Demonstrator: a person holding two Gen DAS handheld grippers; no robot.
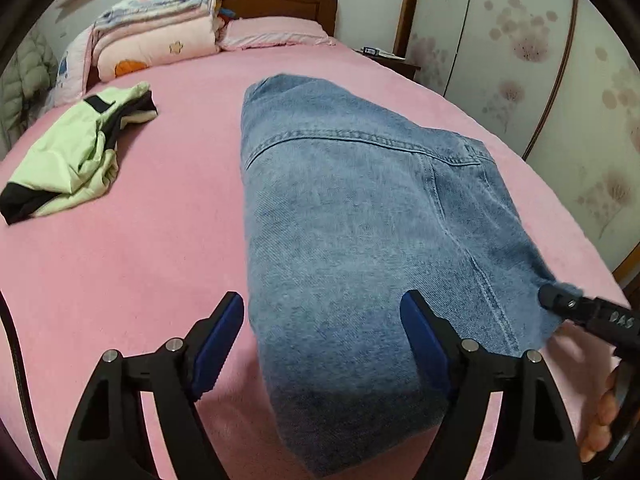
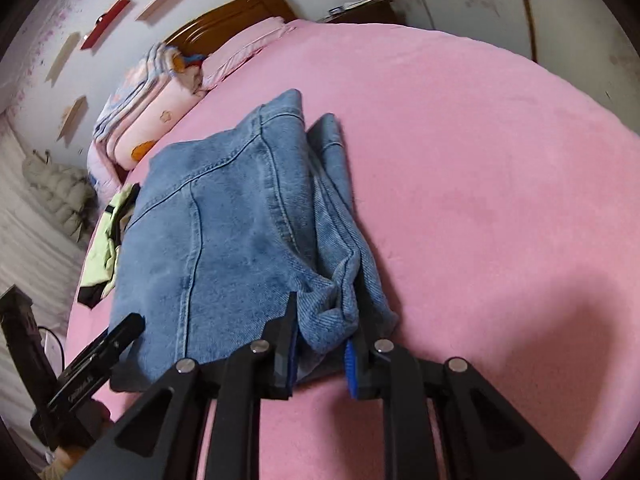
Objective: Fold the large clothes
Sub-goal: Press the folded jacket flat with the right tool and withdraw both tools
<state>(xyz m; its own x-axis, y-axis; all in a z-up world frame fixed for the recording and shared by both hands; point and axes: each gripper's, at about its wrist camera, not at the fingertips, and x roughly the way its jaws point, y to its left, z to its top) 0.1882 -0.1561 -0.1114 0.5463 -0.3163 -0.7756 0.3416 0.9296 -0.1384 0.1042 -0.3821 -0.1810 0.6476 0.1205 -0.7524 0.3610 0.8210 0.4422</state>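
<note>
A folded blue denim garment (image 1: 352, 216) lies on the pink bed sheet (image 1: 120, 260). My left gripper (image 1: 323, 298) is open and straddles the garment's near left corner: its left pad stands over bare sheet, and its right pad is over the denim without pinching it. In the right wrist view, my right gripper (image 2: 326, 304) is shut on a bunched fold at the near right corner of the denim garment (image 2: 224, 220). That gripper's tip also shows in the left wrist view as the right gripper (image 1: 560, 304) at the denim's edge.
A crumpled green and black garment (image 1: 72, 156) lies on the sheet to the left. Stacked quilts (image 1: 156, 32) and a pink pillow (image 1: 276, 32) sit by the wooden headboard (image 1: 280, 0). A wardrobe (image 1: 520, 60) stands past the bed's right edge. A person's fingers (image 1: 600, 420) show at the right.
</note>
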